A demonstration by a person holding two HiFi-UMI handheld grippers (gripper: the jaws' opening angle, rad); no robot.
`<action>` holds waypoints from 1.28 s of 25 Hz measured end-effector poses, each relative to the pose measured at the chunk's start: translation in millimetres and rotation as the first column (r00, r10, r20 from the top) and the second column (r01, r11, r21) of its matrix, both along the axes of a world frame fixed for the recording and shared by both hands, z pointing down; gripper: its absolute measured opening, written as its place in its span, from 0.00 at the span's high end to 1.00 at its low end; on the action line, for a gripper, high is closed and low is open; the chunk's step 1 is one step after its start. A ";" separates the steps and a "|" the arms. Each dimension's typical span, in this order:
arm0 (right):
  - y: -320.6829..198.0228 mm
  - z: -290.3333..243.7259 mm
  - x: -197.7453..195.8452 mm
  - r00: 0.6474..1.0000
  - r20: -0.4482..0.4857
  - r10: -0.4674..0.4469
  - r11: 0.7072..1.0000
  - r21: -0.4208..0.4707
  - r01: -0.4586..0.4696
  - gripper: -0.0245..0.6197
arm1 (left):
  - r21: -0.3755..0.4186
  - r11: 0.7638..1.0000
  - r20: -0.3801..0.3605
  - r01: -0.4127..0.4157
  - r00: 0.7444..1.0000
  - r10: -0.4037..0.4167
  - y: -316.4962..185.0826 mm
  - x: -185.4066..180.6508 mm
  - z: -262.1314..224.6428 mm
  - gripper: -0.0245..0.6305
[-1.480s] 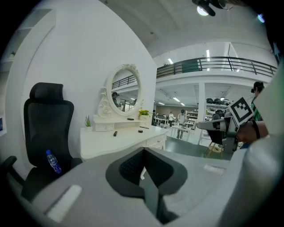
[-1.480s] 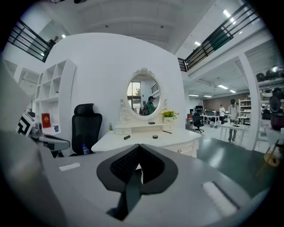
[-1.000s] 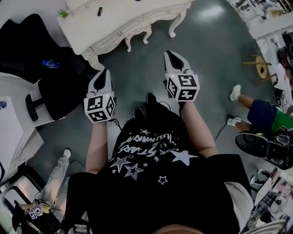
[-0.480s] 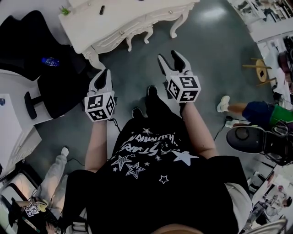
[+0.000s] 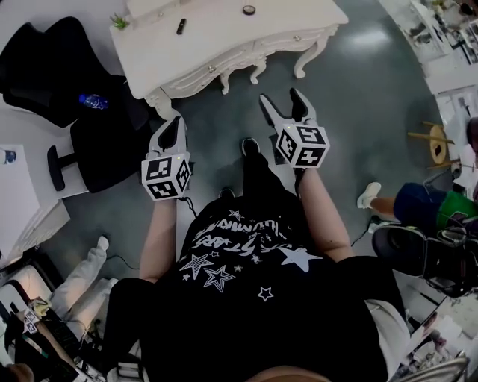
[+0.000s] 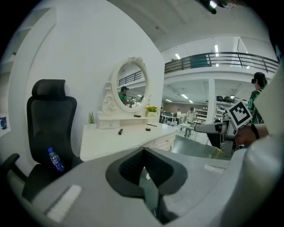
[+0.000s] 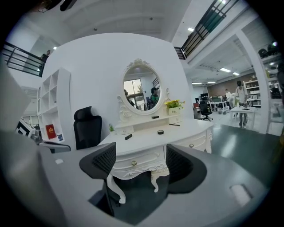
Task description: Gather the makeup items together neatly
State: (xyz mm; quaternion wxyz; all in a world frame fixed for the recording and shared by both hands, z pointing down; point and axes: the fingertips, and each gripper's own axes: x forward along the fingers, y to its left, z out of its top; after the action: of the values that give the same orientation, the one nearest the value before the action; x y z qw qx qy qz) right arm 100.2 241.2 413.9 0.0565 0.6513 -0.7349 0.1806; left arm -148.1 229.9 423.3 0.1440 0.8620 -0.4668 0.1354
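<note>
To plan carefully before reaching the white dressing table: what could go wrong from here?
The small black round case and the short black tube lie on the white carved dressing table; a push may roll them off. The thin dark pencil lies near the pot of yellow flowers, which could tip.

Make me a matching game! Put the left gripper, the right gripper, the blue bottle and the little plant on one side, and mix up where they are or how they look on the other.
Things:
1. left gripper
2. right gripper
3. blue bottle
4. little plant

Place or state:
A. lying on the black chair
B. jaws wide apart
C. standing on the white table
D. jaws together

Pairs: 1-D, 2-B, 3-A, 4-C.

The right gripper's jaws have just been opening, and nothing is between them.
</note>
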 end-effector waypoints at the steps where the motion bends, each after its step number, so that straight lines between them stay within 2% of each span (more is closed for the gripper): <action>1: -14.1 1.4 3.9 1.000 0.008 -0.009 1.000 -0.005 0.009 0.39 | -0.002 1.000 0.003 0.014 1.000 -0.014 -10.1 3.1 -0.7 0.96; 7: -111.5 1.6 17.6 0.993 0.033 -0.111 0.994 -0.011 0.112 0.40 | 0.000 0.994 0.016 0.112 0.994 -0.112 -74.9 19.7 -10.9 0.96; 11: -171.4 2.1 19.1 0.979 0.056 -0.195 0.981 -0.009 0.196 0.40 | 0.011 0.979 0.035 0.205 0.978 -0.206 -107.2 24.4 -16.6 0.96; 15: -208.6 5.7 22.1 0.962 0.066 -0.263 0.964 -0.012 0.265 0.40 | 0.018 0.964 0.050 0.267 0.962 -0.268 -129.5 35.2 -18.4 0.96; 20: -253.7 19.2 -4.9 0.928 0.070 -0.366 0.928 -0.042 0.369 0.40 | 0.010 0.924 0.038 0.383 0.923 -0.383 -149.3 19.7 -16.1 0.96; 23: -270.2 25.2 -19.4 0.912 0.066 -0.404 0.911 -0.061 0.408 0.40 | 0.005 0.906 0.043 0.423 0.905 -0.423 -152.2 16.2 -16.0 0.96; 27: -278.5 31.4 -43.2 0.897 0.058 -0.439 0.893 -0.081 0.443 0.41 | -0.001 0.896 0.053 0.444 0.895 -0.443 -150.8 9.0 -15.0 0.96; 32: -291.5 44.8 -88.6 0.892 0.037 -0.451 0.883 -0.125 0.452 0.42 | -0.022 0.895 0.056 0.445 0.895 -0.443 -167.2 -22.3 -6.2 0.96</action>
State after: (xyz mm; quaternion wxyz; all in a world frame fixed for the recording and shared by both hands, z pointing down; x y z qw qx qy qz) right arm 11.7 -50.3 458.6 0.1367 0.4566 -0.8530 0.2124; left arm -170.4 62.7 417.1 0.1739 0.7265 -0.6522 0.1284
